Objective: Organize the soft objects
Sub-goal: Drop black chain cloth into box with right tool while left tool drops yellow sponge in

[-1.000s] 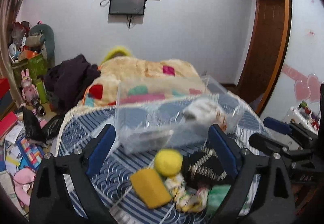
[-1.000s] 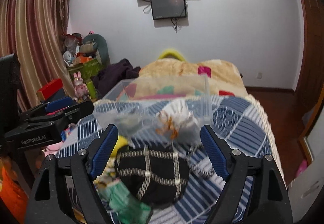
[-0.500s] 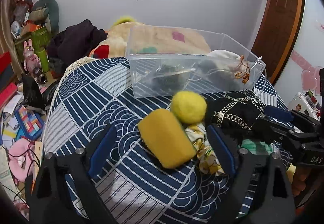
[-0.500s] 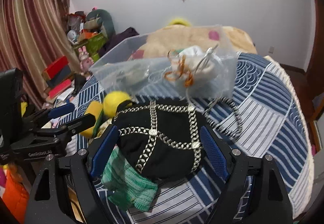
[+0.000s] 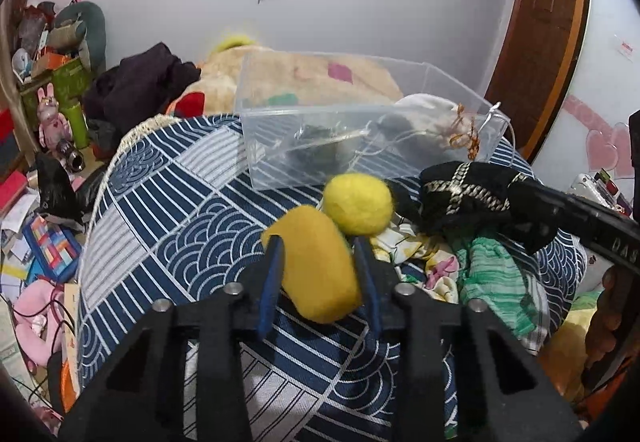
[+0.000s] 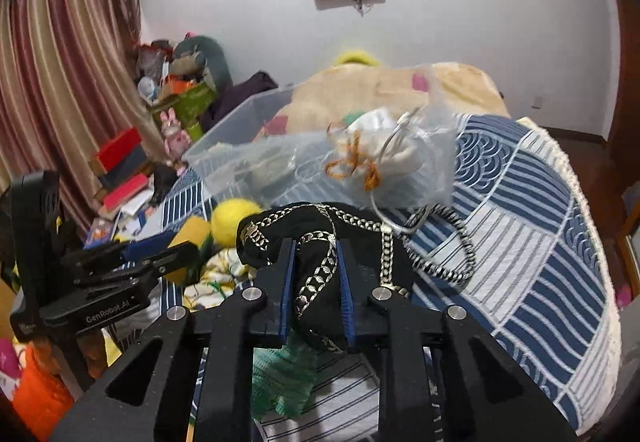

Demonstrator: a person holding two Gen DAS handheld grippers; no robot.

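Note:
My left gripper (image 5: 318, 242) is shut on a mustard-yellow soft block (image 5: 316, 262) on the blue patterned cover. A yellow felt ball (image 5: 357, 203) lies just beyond it. My right gripper (image 6: 316, 246) is shut on a black pouch with silver chain trim (image 6: 320, 266), also seen in the left wrist view (image 5: 468, 194). A green knit cloth (image 5: 492, 278) and a floral cloth (image 5: 416, 254) lie between them. A clear plastic box (image 5: 360, 130) behind holds a white drawstring bag (image 6: 384, 146) and dark items.
The blue-and-white cover (image 6: 520, 226) drapes a round surface that falls away at right. A beige patchwork blanket (image 5: 320, 82) and dark clothes (image 5: 140, 86) lie behind the box. Clutter fills the floor at left (image 5: 40, 242). A curtain (image 6: 60, 82) hangs at left.
Both grippers have come down and forward and closed: the left on the yellow block, the right on the black pouch. Both were open half a second ago.

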